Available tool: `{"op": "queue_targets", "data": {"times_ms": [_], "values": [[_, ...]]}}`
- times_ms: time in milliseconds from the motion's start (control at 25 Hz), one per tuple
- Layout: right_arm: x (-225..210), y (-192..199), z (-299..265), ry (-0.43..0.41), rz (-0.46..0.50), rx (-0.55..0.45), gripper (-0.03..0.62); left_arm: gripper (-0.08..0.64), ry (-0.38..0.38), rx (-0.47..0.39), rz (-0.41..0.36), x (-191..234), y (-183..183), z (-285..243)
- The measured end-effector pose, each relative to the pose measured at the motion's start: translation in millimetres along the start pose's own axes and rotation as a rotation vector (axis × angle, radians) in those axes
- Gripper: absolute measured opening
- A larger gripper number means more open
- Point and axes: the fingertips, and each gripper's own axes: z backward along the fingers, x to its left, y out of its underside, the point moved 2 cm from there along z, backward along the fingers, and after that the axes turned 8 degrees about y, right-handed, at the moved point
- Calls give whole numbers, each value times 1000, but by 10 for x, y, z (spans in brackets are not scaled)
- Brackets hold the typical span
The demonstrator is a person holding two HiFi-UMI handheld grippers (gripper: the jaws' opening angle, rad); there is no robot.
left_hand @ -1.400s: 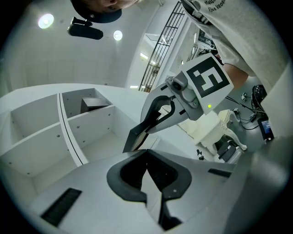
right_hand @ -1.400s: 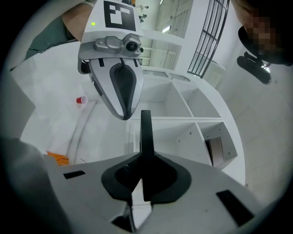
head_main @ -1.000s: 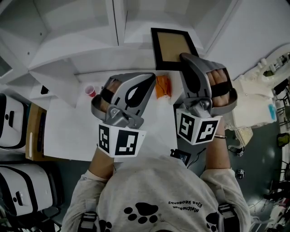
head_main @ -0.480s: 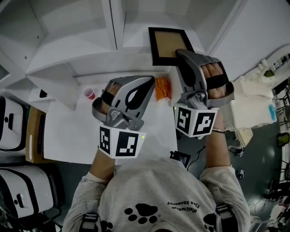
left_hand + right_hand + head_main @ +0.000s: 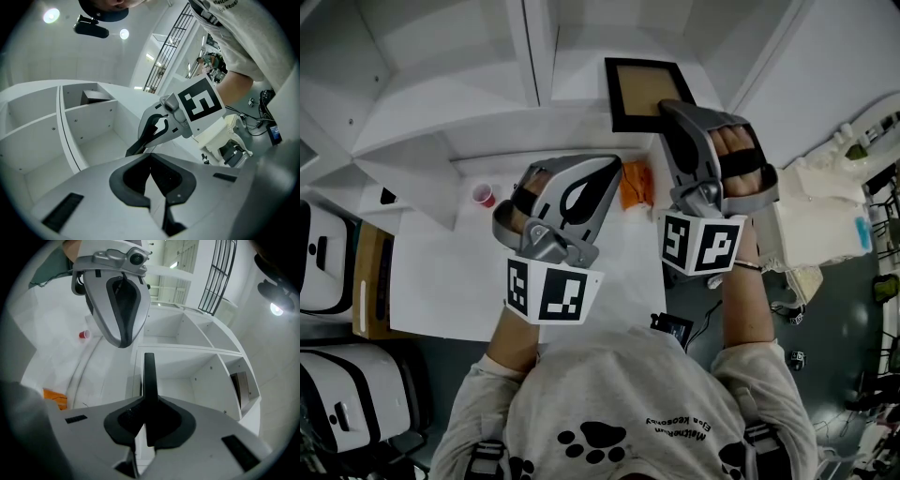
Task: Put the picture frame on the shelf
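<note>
The picture frame [image 5: 645, 92], black with a brown middle, is held upright by its near edge in my right gripper [image 5: 669, 109], which is shut on it. It hangs in front of the white shelf [image 5: 441, 112], just right of a divider. In the right gripper view the frame [image 5: 149, 373] shows edge-on as a black bar between the jaws of the right gripper [image 5: 147, 401], before an open compartment of the shelf [image 5: 197, 366]. My left gripper [image 5: 614, 162] hovers to the left over the table, shut and holding nothing; its own view shows the left gripper [image 5: 151, 155] with its tips together.
A small red cup [image 5: 483, 194] and an orange packet [image 5: 635, 184] lie on the white table [image 5: 441, 272] below the shelf. Cream-coloured clutter [image 5: 820, 206] sits at the right. The left gripper view shows shelf compartments [image 5: 89, 126], one holding a dark object [image 5: 96, 97].
My right gripper has carried the frame a little further up and left, towards the shelf. The left gripper has stayed about where it was.
</note>
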Motion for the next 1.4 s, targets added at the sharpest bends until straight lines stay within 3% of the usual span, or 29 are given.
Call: {"op": "queue_targets", "data": {"times_ms": [560, 1400], "values": [[114, 89, -189, -1, -7, -8, 63, 20, -15, -7, -13, 127, -27, -207], [142, 147, -263, 14, 35, -12, 64, 20, -25, 30, 96, 234, 12, -603]]}}
